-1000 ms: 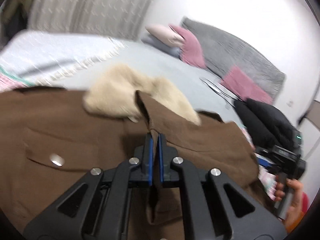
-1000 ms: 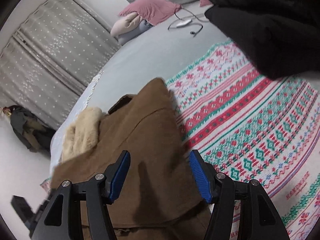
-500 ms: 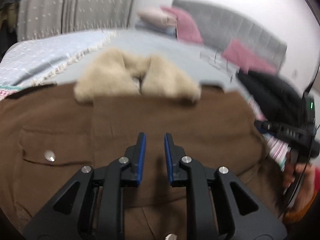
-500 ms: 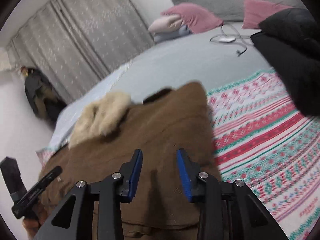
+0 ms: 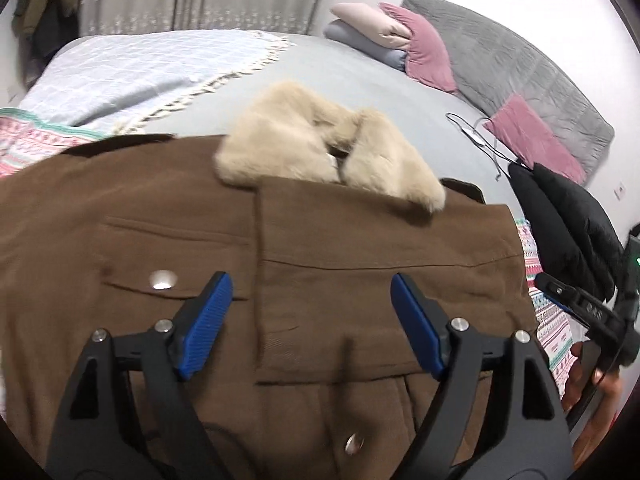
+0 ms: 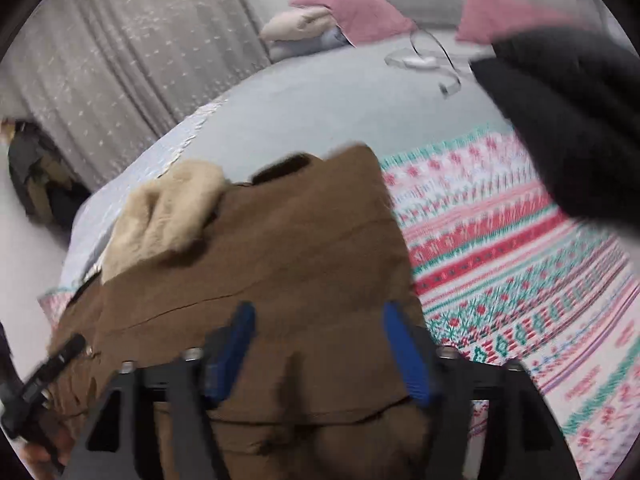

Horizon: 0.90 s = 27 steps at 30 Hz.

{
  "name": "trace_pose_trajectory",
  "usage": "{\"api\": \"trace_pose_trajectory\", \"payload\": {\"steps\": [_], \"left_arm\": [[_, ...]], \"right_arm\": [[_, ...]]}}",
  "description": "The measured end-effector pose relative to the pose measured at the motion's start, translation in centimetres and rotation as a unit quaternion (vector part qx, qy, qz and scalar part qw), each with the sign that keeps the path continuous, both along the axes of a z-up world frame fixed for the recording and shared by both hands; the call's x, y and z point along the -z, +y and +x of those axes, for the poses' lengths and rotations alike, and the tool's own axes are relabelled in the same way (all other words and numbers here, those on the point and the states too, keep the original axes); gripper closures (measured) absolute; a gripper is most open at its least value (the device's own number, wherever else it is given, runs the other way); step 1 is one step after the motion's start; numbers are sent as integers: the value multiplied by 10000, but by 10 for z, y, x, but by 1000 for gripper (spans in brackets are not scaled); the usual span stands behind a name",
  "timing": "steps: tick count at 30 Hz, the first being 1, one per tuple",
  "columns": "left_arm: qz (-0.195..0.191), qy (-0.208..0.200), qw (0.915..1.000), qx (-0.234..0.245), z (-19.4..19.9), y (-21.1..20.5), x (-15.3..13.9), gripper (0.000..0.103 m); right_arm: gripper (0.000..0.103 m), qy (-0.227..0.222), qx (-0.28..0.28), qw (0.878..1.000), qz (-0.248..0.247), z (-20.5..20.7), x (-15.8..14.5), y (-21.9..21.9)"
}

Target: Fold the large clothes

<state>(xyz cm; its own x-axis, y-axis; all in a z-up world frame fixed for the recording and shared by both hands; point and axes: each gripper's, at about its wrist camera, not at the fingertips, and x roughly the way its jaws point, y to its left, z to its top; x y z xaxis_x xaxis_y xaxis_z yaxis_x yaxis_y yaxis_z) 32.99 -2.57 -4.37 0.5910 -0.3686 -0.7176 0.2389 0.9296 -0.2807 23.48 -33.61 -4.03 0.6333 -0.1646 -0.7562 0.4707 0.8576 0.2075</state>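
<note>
Brown coat (image 5: 360, 248) lies spread on the bed (image 5: 360, 80) straight ahead of and beneath the left gripper (image 5: 310, 312), its cream fur collar (image 5: 320, 148) at the far end, beyond the fingertips. One front panel is folded across the chest, its edge running between the two blue pads (image 5: 206, 320). A flap pocket with a metal snap (image 5: 162, 279) sits just left of the left pad, and another snap shows close under the gripper. The left gripper's jaws have just been opening; they stand wide and released, with cloth below them but nothing pinched.

The right gripper (image 6: 320, 344) hovers over the coat's right-hand part, collar ahead and to its left. Its jaws have just been opening too; they are spread apart, and the blurred picture shows coat fabric between and under the pads without a grip. A patterned red, green and white blanket (image 6: 520, 272) lies to the right of this gripper, a black garment (image 6: 568, 120) farther ahead on the right. Pink pillows (image 5: 424, 52) rest far ahead.
</note>
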Motion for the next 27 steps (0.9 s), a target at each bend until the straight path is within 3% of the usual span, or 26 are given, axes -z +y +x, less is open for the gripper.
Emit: {"api": "trace_pose_trajectory", "payload": {"steps": [3,7,11,15,19,21,24,27], "left_arm": [[1,206,9993,-299,-6,28,-15,20],[8,429,9945,-959,-23,92,-23,9],[194,633,9842,-1643,-38,156,-14,8],[-225,1052,9688,-2231,-49,224,11,8],[-1157,1417,9416,-2827,-55,284,43,8],[-1590,1339,9317,-2978,-57,305,54,9],[-1654,1016,9267,-3218,-54,325,54,11],[-1703,945,9077,-3716,-49,349,64,13]], "right_arm": [[26,-53,-366,9987,-362,4,-19,29],[23,-71,-952,9949,-336,13,-20,63],[23,57,-1266,9915,-278,20,-10,85],[23,128,-1456,9887,-332,23,-7,104],[23,186,-1522,9874,-393,26,0,110],[23,214,-1527,9872,-400,28,2,111],[23,254,-1506,9874,-413,29,5,113],[23,269,-1491,9876,-417,30,6,112]]}}
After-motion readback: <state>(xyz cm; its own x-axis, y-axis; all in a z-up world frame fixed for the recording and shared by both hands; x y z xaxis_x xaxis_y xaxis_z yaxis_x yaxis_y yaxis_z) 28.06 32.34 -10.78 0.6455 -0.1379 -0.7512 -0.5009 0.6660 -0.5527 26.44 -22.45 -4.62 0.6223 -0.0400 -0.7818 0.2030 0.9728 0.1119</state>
